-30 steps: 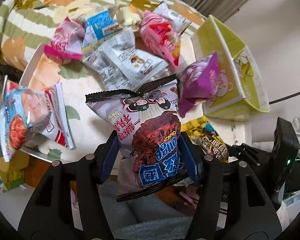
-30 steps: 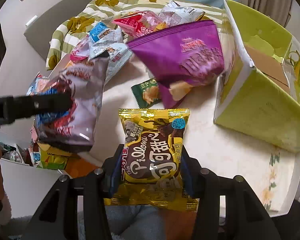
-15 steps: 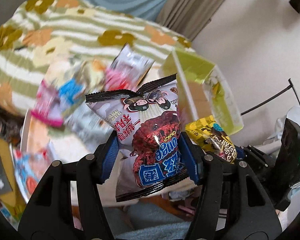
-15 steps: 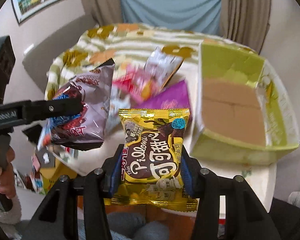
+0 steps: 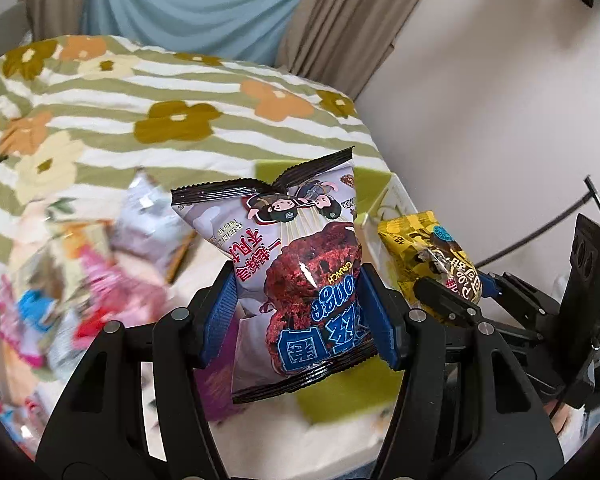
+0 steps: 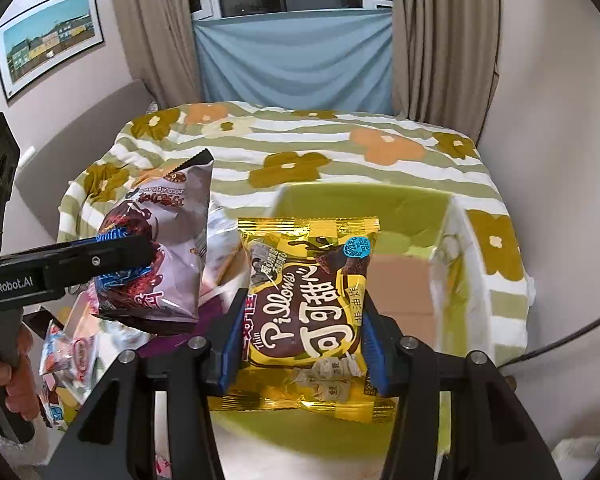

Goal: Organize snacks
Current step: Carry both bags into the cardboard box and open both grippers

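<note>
My left gripper point(image 5: 298, 316) is shut on a pale purple snack bag with a dark red cake picture point(image 5: 300, 264), held in the air. The same bag point(image 6: 160, 256) shows at the left of the right wrist view. My right gripper point(image 6: 300, 344) is shut on a yellow Pillows snack bag point(image 6: 306, 300), held above the near wall of the green box point(image 6: 452, 292). That yellow bag point(image 5: 432, 256) also shows to the right in the left wrist view. The green box point(image 5: 370, 188) lies behind the purple bag there.
Several loose snack bags point(image 5: 84, 276) lie blurred on the white table at the left, among them a purple one point(image 5: 220, 384). A bed with a green striped flower blanket point(image 6: 340, 152) stands behind. A wall and a black cable point(image 5: 532, 236) are at the right.
Both grippers have risen and tilted up with their bags, moving right toward the green box. The table and loose snacks have dropped lower in both views.
</note>
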Available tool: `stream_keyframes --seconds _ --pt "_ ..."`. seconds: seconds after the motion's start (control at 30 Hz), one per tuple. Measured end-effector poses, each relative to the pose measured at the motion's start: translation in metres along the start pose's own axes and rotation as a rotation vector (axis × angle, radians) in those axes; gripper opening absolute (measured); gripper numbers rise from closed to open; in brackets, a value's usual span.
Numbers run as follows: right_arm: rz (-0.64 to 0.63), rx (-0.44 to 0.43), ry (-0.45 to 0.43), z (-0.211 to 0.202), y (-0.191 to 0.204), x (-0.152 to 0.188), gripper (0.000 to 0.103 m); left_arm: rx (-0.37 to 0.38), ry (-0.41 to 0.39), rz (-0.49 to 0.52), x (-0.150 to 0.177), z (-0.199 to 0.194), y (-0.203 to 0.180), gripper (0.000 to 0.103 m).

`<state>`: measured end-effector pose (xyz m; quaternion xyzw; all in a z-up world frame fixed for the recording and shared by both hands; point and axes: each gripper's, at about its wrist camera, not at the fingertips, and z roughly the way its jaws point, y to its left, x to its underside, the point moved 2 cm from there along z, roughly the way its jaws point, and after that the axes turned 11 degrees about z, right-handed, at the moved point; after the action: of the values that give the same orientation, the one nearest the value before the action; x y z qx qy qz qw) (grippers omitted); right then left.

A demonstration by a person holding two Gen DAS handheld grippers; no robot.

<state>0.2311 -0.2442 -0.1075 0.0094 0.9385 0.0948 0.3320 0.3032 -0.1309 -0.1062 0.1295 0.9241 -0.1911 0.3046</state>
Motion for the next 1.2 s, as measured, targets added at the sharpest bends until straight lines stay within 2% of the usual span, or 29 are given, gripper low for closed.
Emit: stream_keyframes --seconds 0.2,0.4,0.47,0.53,0.57,0.7,0.8,1.03,1.2 --pt "0.009 0.013 0.029 0.034 -0.061 -0.037 0.047 -0.013 0.065 -0.003 -0.028 0.076 -0.030 0.056" --pt "0.023 0.014 0.072 0.062 -0.092 -0.054 0.047 -0.063 0.162 0.006 -0.037 0.137 -0.040 0.056" --pt "0.036 0.015 0.090 0.070 -0.100 -0.056 0.047 -0.095 0.199 0.026 -0.038 0.155 -0.039 0.062" --pt "0.051 0.010 0.107 0.078 -0.105 -0.057 0.047 -0.146 0.227 0.044 -0.036 0.170 -0.037 0.088" --pt "0.057 0.008 0.115 0.082 -0.108 -0.057 0.047 -0.163 0.235 0.048 -0.034 0.175 -0.034 0.090" --pt "0.079 0.011 0.145 0.093 -0.114 -0.052 0.047 -0.163 0.253 0.068 -0.030 0.181 -0.029 0.090" --pt "0.093 0.014 0.157 0.095 -0.116 -0.050 0.047 -0.200 0.249 0.099 -0.029 0.175 -0.033 0.090" --pt "0.084 0.026 0.144 0.091 -0.113 -0.053 0.047 -0.286 0.201 0.140 -0.027 0.140 -0.035 0.090" --pt "0.116 0.001 0.153 0.102 -0.112 -0.060 0.047 -0.293 0.175 0.135 -0.026 0.121 -0.033 0.090"
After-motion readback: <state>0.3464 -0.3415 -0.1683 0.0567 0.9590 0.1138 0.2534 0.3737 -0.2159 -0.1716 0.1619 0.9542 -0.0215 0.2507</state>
